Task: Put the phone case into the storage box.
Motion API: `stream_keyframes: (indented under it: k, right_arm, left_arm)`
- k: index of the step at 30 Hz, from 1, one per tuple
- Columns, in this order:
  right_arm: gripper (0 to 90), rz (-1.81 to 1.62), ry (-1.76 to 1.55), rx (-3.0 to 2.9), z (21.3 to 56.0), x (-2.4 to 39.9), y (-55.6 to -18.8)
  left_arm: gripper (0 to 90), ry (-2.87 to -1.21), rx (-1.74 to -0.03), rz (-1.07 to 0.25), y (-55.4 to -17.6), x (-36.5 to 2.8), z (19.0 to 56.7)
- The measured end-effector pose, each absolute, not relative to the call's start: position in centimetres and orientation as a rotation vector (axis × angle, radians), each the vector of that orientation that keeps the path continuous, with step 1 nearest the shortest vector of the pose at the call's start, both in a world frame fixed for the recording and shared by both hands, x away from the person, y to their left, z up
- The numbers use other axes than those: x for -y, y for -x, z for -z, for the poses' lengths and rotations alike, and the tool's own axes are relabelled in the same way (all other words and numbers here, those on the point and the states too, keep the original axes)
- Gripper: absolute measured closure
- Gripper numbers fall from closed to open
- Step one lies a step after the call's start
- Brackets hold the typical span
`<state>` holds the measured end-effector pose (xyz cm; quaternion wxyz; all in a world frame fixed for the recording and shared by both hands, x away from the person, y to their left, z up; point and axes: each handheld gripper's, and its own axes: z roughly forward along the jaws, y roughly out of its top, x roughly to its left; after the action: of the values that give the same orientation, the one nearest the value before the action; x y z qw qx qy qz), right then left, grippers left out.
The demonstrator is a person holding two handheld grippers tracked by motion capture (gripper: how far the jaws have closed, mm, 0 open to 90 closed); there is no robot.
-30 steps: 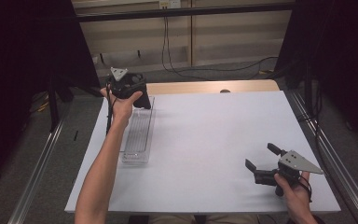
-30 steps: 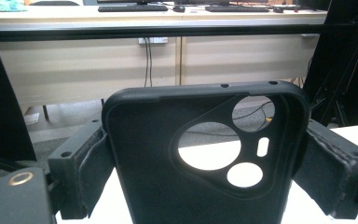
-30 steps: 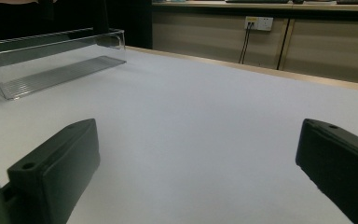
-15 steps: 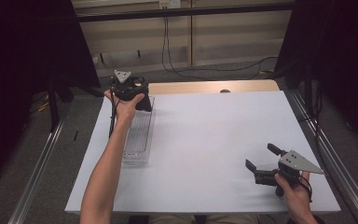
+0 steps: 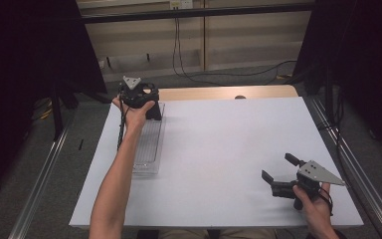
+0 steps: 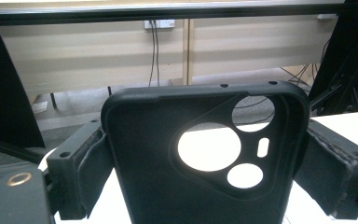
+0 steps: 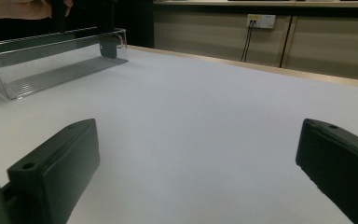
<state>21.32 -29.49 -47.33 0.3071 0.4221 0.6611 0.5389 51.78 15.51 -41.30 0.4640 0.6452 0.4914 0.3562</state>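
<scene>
left tongs (image 5: pixel 146 102) lifted phone case (image 6: pixel 200 158).

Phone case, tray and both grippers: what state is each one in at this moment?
Phone case: black, empty, upright, clamped between the left gripper's jaws.
Left gripper: shut on the phone case, held over the far end of the tray.
Tray: clear plastic, flat on the table near its left edge; nothing shows on its visible floor.
Right gripper: open, holding nothing, low over the table's near right part.
Table: white top.
</scene>
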Motion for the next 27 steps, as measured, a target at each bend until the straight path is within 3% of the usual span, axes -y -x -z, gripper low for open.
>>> stream_keyframes:
  k: [27]
  right_arm:
    - [0.0,-1.431,-1.116,-1.757,47.34,29.47,-21.28]
  left_arm:
    - [11.4,-1.496,-1.264,-0.894,-52.02,-14.59,41.35]
